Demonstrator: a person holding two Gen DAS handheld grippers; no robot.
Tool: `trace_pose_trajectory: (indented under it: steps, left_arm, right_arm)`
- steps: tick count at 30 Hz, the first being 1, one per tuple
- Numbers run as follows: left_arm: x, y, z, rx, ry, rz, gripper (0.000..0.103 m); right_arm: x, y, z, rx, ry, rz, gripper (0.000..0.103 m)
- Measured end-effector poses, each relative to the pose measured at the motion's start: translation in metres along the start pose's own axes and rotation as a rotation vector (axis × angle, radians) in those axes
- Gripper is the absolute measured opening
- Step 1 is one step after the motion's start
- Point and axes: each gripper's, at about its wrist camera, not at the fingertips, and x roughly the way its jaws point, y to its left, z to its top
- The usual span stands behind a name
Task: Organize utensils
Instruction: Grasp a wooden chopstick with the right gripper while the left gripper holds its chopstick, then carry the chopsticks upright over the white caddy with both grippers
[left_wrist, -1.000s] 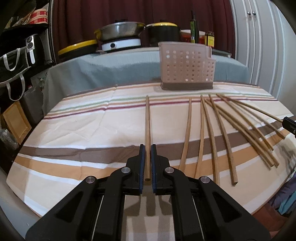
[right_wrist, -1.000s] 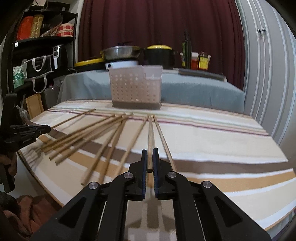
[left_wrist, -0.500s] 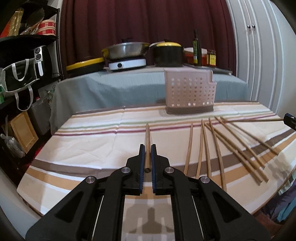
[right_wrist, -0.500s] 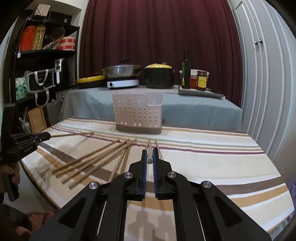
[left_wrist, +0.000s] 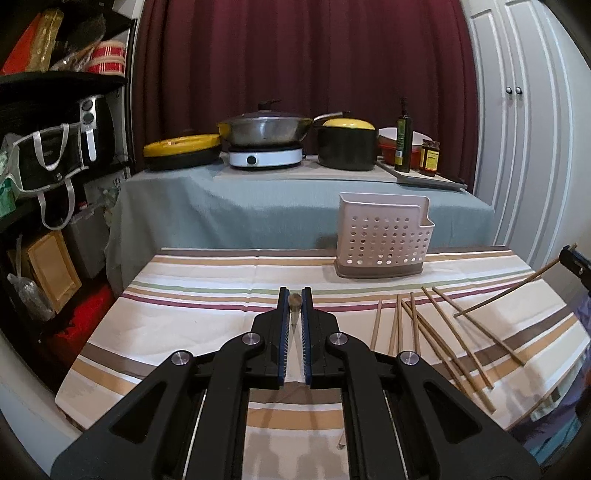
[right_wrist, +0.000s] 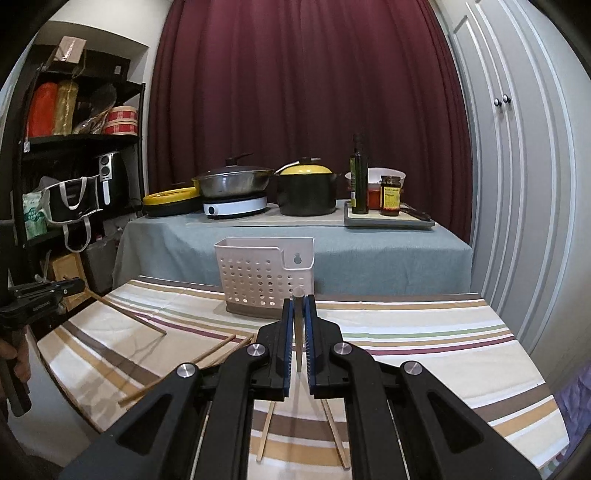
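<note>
While the striped tablecloth (left_wrist: 207, 317) fills the lower frame, the perforated white utensil caddy (left_wrist: 382, 236) stands right of centre at its far edge; loose chopsticks (left_wrist: 436, 332) lie lower right. Each gripper, left (left_wrist: 294, 301) and right (right_wrist: 298, 302), clamps one chopstick, seen end-on.

I have one wooden chopstick (left_wrist: 294, 303) pinched in my left gripper (left_wrist: 294, 295), its butt end showing between the tips, the rest slanting down. Another chopstick (right_wrist: 297, 325) is pinched in my right gripper (right_wrist: 298, 301), held steeply too. Ahead of both stands the white perforated utensil holder (right_wrist: 264, 277), upright on its brown base, open at the top. To the right of my left gripper, the loose chopsticks (left_wrist: 439, 332) lie fanned on the counter (left_wrist: 207, 295), some crossing each other.
</note>
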Motion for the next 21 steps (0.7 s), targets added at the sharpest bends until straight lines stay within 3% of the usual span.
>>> trace_pose_trajectory:
  steps: [5,21]
  left_arm:
    - [0.01,0.005,0.019,-0.026,0.029,-0.012,0.007]
    - [0.053,0.007,0.072,-0.07,-0.034,-0.013,0.007]
  right_arm:
    - [0.012,-0.002,0.013,0.009,0.006,-0.009,0.007]
    - [0.053,-0.003,0.048,0.023,-0.056,0.003,0.007]
